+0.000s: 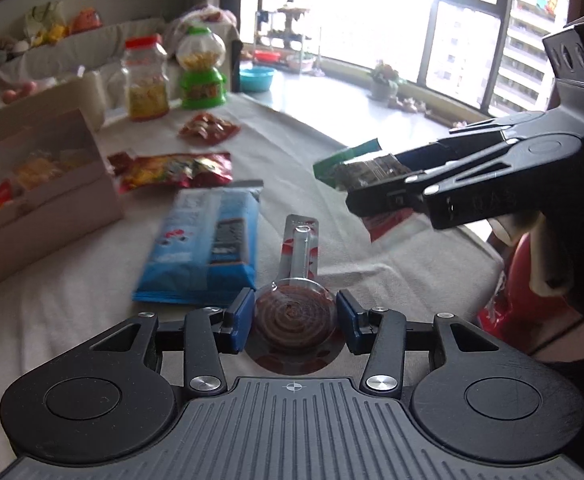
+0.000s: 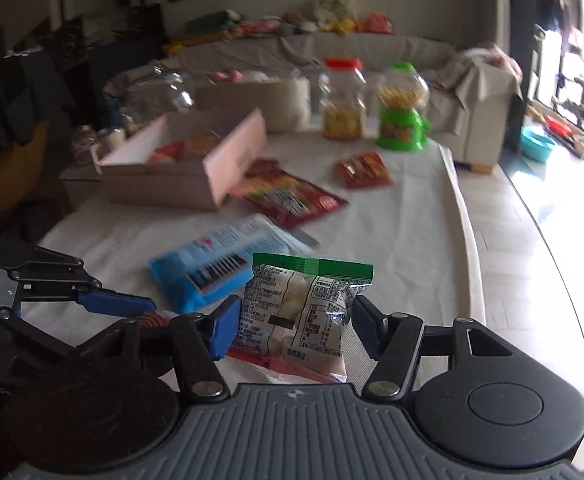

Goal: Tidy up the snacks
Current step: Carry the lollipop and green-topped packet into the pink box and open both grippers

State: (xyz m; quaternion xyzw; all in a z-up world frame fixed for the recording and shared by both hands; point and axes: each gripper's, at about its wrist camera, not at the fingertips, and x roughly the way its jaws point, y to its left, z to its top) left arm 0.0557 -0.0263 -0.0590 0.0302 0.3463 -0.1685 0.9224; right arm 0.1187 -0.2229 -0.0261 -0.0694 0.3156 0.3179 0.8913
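Observation:
My left gripper (image 1: 295, 322) is shut on a packaged spiral lollipop (image 1: 295, 312), its stick pointing away over the table. My right gripper (image 2: 296, 326) is shut on a green-topped clear snack packet (image 2: 304, 308); a red packet edge shows under it. In the left wrist view the right gripper (image 1: 388, 196) hangs at the right with that packet (image 1: 356, 166). A blue packet (image 1: 207, 244) lies just ahead. A red candy bag (image 1: 175, 170) and a small red packet (image 1: 208, 128) lie farther off. An open cardboard box (image 2: 179, 168) holds several snacks.
A red-lidded jar (image 2: 342, 100) and a green candy dispenser (image 2: 402, 108) stand at the table's far edge. The white cloth-covered table (image 2: 392, 240) ends at the right. A sofa (image 2: 372, 52) is behind, a blue basin (image 2: 536, 144) on the floor.

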